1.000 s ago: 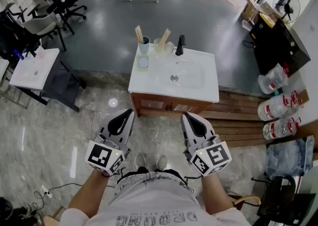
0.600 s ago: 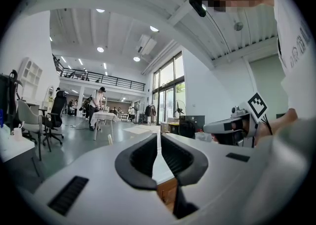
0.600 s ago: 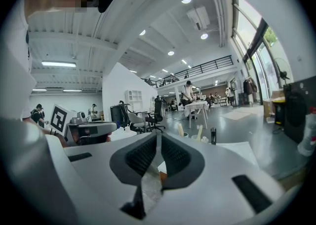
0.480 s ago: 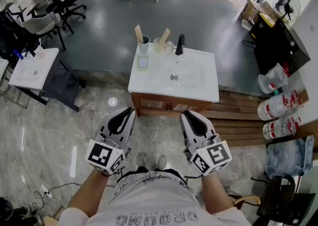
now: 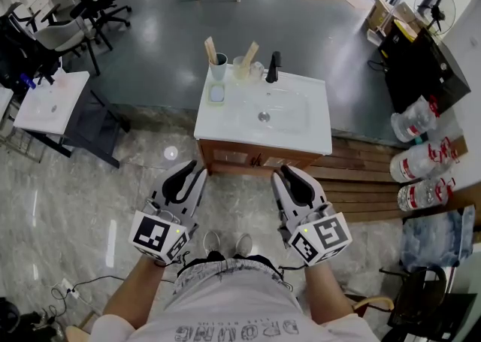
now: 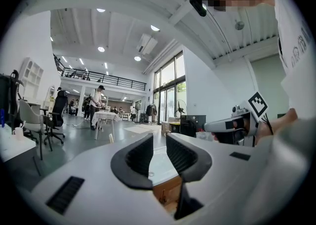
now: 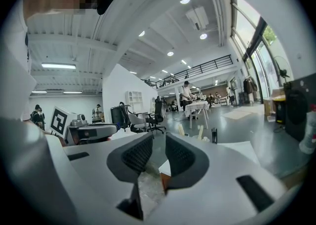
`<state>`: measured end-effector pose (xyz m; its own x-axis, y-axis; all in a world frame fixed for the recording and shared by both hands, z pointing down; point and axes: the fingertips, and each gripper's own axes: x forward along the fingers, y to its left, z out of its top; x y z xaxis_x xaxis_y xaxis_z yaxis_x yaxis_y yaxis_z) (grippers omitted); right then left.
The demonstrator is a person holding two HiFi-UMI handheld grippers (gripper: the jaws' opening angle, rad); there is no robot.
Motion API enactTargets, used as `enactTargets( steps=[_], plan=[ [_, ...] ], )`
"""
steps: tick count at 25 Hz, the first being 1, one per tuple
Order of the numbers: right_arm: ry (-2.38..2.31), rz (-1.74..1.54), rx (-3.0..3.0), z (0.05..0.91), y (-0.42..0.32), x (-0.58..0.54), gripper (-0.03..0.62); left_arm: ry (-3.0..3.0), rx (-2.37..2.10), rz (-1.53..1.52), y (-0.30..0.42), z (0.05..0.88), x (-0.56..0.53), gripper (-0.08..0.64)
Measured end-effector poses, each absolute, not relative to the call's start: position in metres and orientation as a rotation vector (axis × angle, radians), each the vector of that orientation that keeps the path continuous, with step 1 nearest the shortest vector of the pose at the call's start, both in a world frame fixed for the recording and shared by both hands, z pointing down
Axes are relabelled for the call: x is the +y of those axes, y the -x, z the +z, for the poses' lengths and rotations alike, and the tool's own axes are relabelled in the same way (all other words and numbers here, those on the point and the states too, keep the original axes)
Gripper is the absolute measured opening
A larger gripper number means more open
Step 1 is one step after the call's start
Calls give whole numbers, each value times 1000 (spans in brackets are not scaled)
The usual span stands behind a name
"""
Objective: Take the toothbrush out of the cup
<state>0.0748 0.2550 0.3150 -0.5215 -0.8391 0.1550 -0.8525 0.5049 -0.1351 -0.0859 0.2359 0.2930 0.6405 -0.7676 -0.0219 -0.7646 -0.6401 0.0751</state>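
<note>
A pale cup (image 5: 218, 70) stands at the back left corner of the white sink top (image 5: 301, 134), with a wooden toothbrush (image 5: 210, 51) upright in it. Beside it a clear cup (image 5: 241, 70) holds another wooden brush (image 5: 249, 53). Both cups appear small and far off in the right gripper view, the pale cup (image 7: 181, 131) left of the clear cup (image 7: 200, 131). My left gripper (image 5: 192, 172) and right gripper (image 5: 285, 175) hover side by side in front of the vanity, well short of the cups. Their jaws are opening, with nothing between them. The left gripper (image 6: 159, 151) and right gripper (image 7: 159, 152) show a clear gap.
A black faucet (image 5: 273, 68) and a soap dish (image 5: 216, 94) sit on the sink top. A small white table (image 5: 52, 104) and office chairs (image 5: 98, 2) are to the left. Large water bottles (image 5: 421, 160) and wooden decking (image 5: 361, 179) lie to the right.
Both grippers' jaws have parted from shut to a small gap. Neither hand has shifted, and nothing on the sink has moved.
</note>
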Motion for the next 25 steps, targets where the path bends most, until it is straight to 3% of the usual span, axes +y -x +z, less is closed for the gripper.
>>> enactTargets(
  steps=[25],
  plan=[
    [-1537,323,-2667,315,-86,255,199,-2753,-1354,-54,84,294,236,179]
  ],
)
